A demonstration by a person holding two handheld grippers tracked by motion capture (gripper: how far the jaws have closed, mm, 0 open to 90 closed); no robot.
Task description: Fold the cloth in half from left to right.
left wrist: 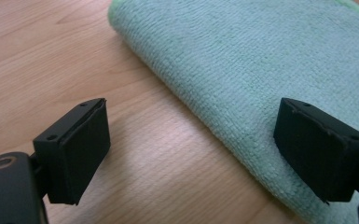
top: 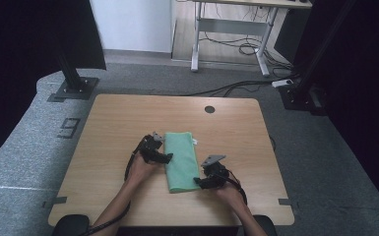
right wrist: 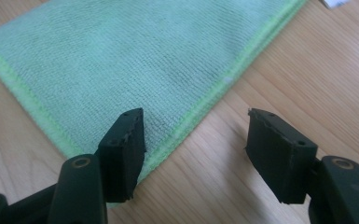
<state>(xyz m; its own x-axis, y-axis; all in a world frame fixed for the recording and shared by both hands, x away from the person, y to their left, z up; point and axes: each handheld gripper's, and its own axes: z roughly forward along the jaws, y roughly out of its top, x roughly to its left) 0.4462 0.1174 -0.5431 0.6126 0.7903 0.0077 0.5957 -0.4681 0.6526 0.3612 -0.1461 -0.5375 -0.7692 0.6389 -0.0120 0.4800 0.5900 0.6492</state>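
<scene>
High view, layout: folded green cloth (top: 182, 161) flat near the middle of the wooden table (top: 113, 123), long axis running away from the person; left gripper (top: 163, 156) at its left long edge, right gripper (top: 201, 183) at its near right corner.
Left gripper view, jaws: spread wide, nothing between the pads; one jaw over bare wood, the other over the rounded fold of the cloth (left wrist: 261, 65).
Right gripper view, jaws: parted, not pinching; one jaw over the cloth (right wrist: 135, 60) just inside the stitched hem, the other over bare wood, hem corner between them.
Likely step: probably lining up to take an edge with each claw for another fold or a lift.
Risk, left side: closing on the thick fold could catch only the top layer, so the layers peel apart and the fold opens.
Risk, right side: closing too shallow on the hem could let the thin edge slip out on the lift.
Risk, table: coming down too low before closing could press the pads into the wood and push the cloth sideways, bunching it.
Risk, uneven pull: one claw gripping and the other missing could drag the cloth askew.
White tag (top: 195, 141): small, at the far right edge of the cloth; no hindrance judged.
</scene>
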